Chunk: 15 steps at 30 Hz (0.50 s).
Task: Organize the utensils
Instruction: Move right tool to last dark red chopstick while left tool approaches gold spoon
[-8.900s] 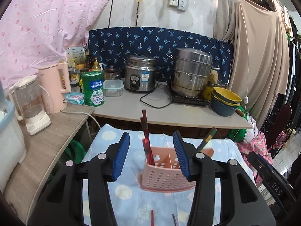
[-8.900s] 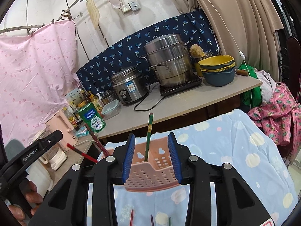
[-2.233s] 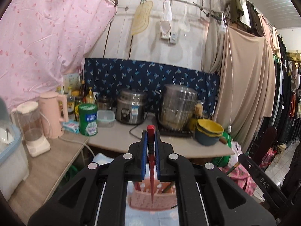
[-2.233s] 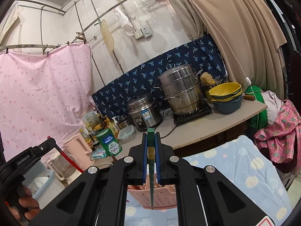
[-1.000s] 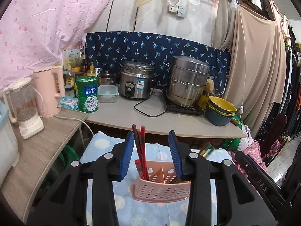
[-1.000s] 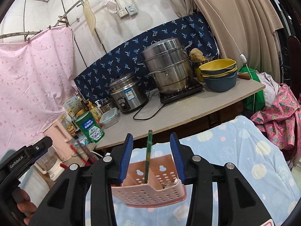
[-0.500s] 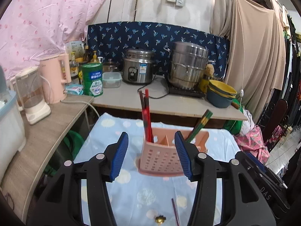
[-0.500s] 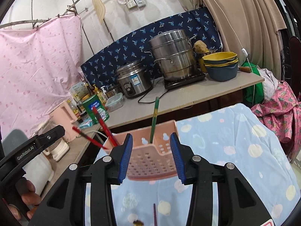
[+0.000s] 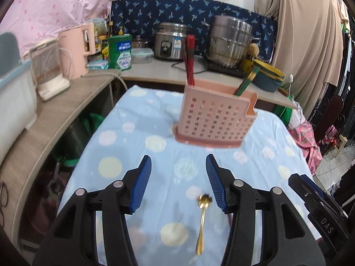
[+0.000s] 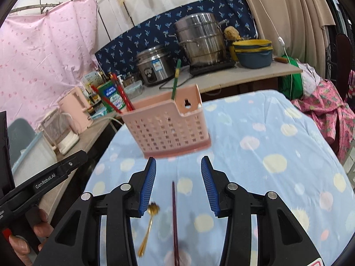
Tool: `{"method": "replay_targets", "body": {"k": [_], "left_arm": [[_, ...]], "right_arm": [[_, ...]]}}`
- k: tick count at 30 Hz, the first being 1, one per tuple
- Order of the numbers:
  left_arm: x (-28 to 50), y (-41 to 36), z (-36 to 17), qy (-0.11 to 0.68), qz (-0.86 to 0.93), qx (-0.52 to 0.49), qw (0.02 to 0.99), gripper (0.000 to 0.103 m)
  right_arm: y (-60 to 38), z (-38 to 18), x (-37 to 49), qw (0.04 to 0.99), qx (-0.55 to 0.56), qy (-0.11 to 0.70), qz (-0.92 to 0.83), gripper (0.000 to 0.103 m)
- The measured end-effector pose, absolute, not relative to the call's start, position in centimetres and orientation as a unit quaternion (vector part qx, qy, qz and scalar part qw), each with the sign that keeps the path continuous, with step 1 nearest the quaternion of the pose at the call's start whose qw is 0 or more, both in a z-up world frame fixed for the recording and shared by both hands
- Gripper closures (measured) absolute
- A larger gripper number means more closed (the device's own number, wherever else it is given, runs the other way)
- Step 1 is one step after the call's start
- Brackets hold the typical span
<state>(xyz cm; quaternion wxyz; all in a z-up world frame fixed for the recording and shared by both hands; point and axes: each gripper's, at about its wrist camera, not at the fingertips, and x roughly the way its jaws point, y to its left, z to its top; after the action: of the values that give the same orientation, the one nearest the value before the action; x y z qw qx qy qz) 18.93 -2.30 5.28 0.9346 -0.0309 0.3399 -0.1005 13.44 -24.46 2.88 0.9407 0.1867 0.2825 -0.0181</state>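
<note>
A worktop under a pale blue cloth with pastel dots (image 9: pixel 137 110) carries a pink perforated plastic utensil caddy (image 9: pixel 214 119), with red chopsticks (image 9: pixel 189 59) in its left compartment and a green chopstick (image 10: pixel 176 78) in its right. The left claw (image 9: pixel 178 182) hangs released and empty, its jaws just having opened, a small gold spoon (image 9: pixel 202 219) lying between them. The right claw (image 10: pixel 178 182) is likewise parted and empty above a dark maroon chopstick (image 10: pixel 174 219).

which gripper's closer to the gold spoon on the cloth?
Left, narrowly. The gold spoon lies between the left gripper's open jaws, by its right finger; it lies just outside the right gripper's left finger.
</note>
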Motion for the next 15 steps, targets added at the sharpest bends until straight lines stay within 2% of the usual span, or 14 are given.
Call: {"method": "replay_targets", "body": {"k": [7, 15], "left_arm": [[15.7, -1.2, 0.9, 0.385, -0.091, -0.031, 0.918, 0.054], [12.9, -1.2, -3.6, 0.428, -0.086, -0.015, 0.9, 0.054]], "right_arm": [[-23.6, -1.5, 10.3, 0.923, 0.199, 0.328, -0.02, 0.061], [-20.7, -5.6, 7.0, 0.914, 0.166, 0.37, -0.016, 0.061]]}}
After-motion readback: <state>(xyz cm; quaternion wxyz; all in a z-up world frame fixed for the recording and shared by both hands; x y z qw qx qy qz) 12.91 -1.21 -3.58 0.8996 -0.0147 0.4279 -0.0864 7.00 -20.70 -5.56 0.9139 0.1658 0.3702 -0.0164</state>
